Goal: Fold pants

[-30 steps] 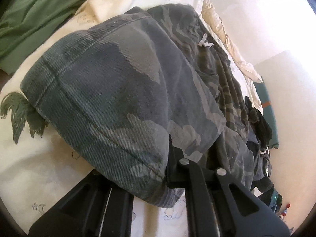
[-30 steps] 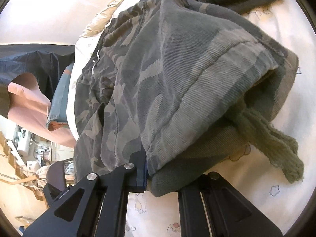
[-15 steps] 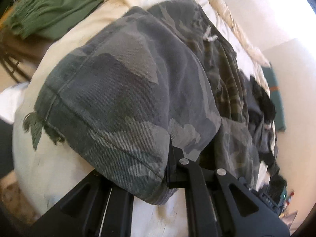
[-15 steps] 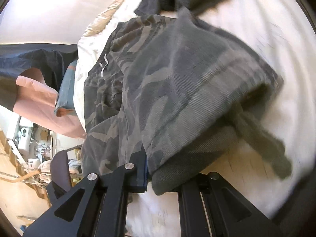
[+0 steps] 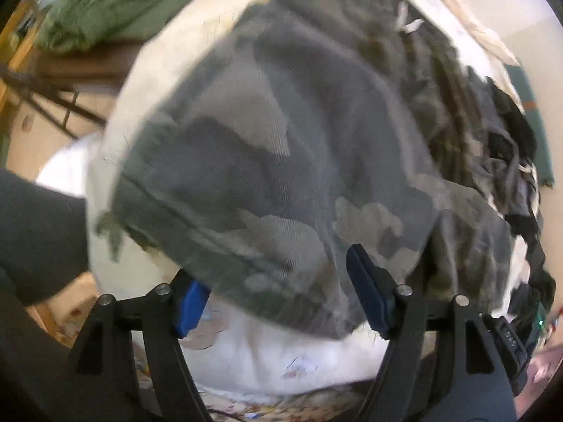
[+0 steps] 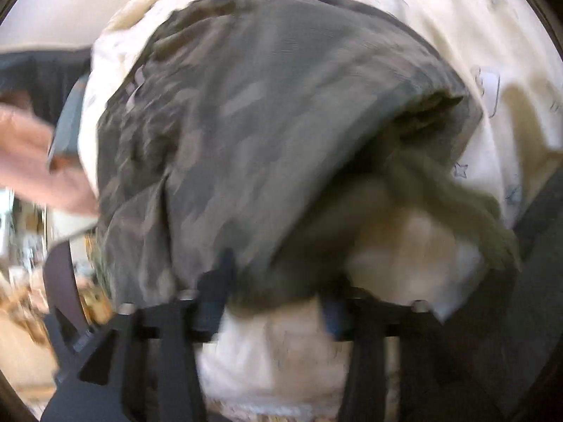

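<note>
The camouflage pants [image 5: 281, 140] lie doubled over on the white bed sheet [image 5: 274, 358]. My left gripper [image 5: 278, 281] hangs just above their folded hem. Its jaws are opening, the blue pads [image 5: 191, 299] stand clear of the cloth, and the hem sags between them. In the blurred right wrist view the pants [image 6: 264, 123] also fill the middle. My right gripper [image 6: 271, 302] is at their near edge with its jaws opening. The cloth edge sits loose between its fingers, not pinched. A frayed green knit piece [image 6: 457, 204] sticks out from under the fold.
A green garment [image 5: 116, 3] lies at the bed's far left corner. Dark clothes [image 5: 510, 147] are heaped to the right of the pants, beside a teal item [image 5: 538, 112]. A pink cloth [image 6: 31, 161] hangs at the left. The bed edge and the floor lie below both grippers.
Both grippers held the pants' hem pinched shut; now their jaws stand apart and the hem has dropped free. Both views have pulled back toward the bed's near edge.
</note>
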Demonstrator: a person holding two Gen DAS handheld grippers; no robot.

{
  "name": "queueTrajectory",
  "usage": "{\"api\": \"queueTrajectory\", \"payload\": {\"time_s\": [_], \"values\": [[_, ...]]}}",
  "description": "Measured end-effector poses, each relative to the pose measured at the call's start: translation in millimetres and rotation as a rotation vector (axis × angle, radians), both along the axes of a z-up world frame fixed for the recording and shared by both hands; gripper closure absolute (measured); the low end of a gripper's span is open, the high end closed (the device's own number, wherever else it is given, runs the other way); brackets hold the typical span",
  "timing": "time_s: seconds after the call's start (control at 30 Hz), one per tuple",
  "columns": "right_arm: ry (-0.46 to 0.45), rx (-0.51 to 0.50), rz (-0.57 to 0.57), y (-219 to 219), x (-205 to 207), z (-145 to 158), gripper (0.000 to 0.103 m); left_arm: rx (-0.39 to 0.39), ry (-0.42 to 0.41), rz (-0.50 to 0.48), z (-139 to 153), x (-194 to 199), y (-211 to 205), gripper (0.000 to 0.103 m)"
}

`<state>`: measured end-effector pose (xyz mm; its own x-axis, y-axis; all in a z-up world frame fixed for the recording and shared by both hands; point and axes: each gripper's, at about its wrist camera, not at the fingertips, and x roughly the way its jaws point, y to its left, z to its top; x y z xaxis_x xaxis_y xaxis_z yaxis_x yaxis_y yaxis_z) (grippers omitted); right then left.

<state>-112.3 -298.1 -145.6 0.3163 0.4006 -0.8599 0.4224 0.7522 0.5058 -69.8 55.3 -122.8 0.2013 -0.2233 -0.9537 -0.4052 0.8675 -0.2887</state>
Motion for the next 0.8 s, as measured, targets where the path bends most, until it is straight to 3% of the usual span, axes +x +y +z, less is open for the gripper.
{"api": "queueTrajectory", "payload": {"time_s": [0.1,0.17,0.3,0.47,0.53,0.57,0.6,0.63,0.67,0.73,0.8], "values": [[-0.003,0.026,0.068,13.7,-12.4,17.6,0.049,0.023,-0.017,-0.029,24.5,-8.9,16.2,0.032],[-0.017,0.097,0.154,32.8,-13.0,26.2,0.049,0.059,-0.035,-0.041,38.7,-12.7,29.7,0.032],[-0.057,0.153,0.323,86.5,3.6,23.8,0.049,0.135,-0.047,-0.035,50.9,-11.3,69.4,0.03],[0.011,0.144,0.425,140.2,31.6,-29.7,0.049,0.142,0.022,0.029,21.6,-2.6,107.4,0.03],[0.049,0.182,0.437,154.5,41.9,-52.9,0.049,0.08,0.055,0.042,0.7,0.4,108.7,0.032],[0.056,0.203,0.451,160.6,43.1,-61.0,0.056,0.059,0.055,0.023,-7.1,1.8,105.8,0.033],[0.049,0.196,0.455,163.1,42.3,-62.2,0.071,0.041,0.048,0.008,-13.8,1.8,102.6,0.037],[0.032,0.184,0.48,168.0,41.0,-58.8,0.08,-0.006,0.033,0.007,-19.9,1.1,101.2,0.055],[0.007,0.162,0.502,170.6,39.6,-51.9,0.092,-0.046,0.023,0.006,-21.4,1.1,100.6,0.08],[-0.043,0.162,0.514,168.4,36.6,-35.9,0.098,-0.039,0.001,-0.039,-14.2,0.1,94.4,0.091],[-0.075,0.185,0.505,160.4,35.9,-18.5,0.099,-0.036,-0.053,-0.085,1.9,-2.7,89.2,0.095]]}}
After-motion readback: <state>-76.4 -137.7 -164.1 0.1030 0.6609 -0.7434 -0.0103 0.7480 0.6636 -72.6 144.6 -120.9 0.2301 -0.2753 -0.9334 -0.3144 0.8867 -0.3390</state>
